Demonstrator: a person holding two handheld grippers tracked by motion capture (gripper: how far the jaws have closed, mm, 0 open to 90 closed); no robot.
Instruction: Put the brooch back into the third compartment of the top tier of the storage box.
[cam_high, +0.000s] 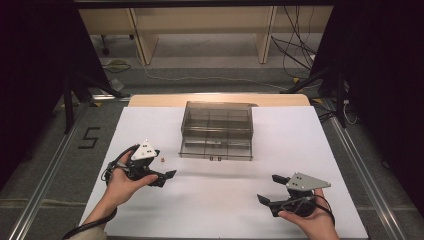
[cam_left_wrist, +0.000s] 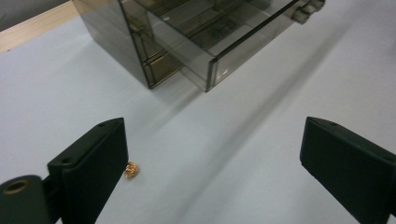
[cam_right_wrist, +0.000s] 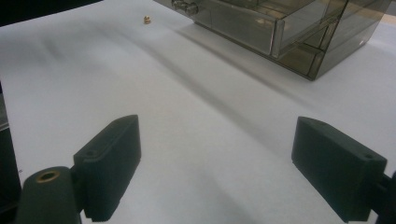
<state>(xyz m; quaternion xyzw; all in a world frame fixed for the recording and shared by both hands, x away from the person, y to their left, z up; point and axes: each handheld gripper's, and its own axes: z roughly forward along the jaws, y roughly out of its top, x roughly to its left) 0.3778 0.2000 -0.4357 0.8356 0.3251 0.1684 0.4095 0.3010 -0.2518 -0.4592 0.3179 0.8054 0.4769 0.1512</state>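
Brass-coloured and very small, the little metal piece (cam_high: 162, 159) lies on the white table cover (cam_high: 300, 150), just left of the smoky clear drawer box (cam_high: 217, 129) and near our left gripper (cam_high: 168, 176). In the left gripper view we see that same piece (cam_left_wrist: 131, 170) just beside the inner face of the jaw that shows on the left, but we cannot tell whether it touches the jaw; it sits on the cover, not between closed pads. Our left gripper (cam_left_wrist: 212, 158) is spread wide, its two black jaws well apart with bare cover between them, and it holds nothing.

Our right gripper (cam_high: 269, 189) hovers low over the cover at the near right side, well apart from the piece and from the box. In the right gripper view its jaws (cam_right_wrist: 215, 161) also stand wide apart and grip nothing; the piece (cam_right_wrist: 146, 19) shows far off at the top, near the front of the box (cam_right_wrist: 280, 28).

We see the lowest drawer of the box (cam_left_wrist: 205, 42) pulled out toward us, with two small knobs (cam_high: 215, 158) at its front edge. Each gripper is held in a hand: left hand (cam_high: 120, 187), right hand (cam_high: 312, 222).
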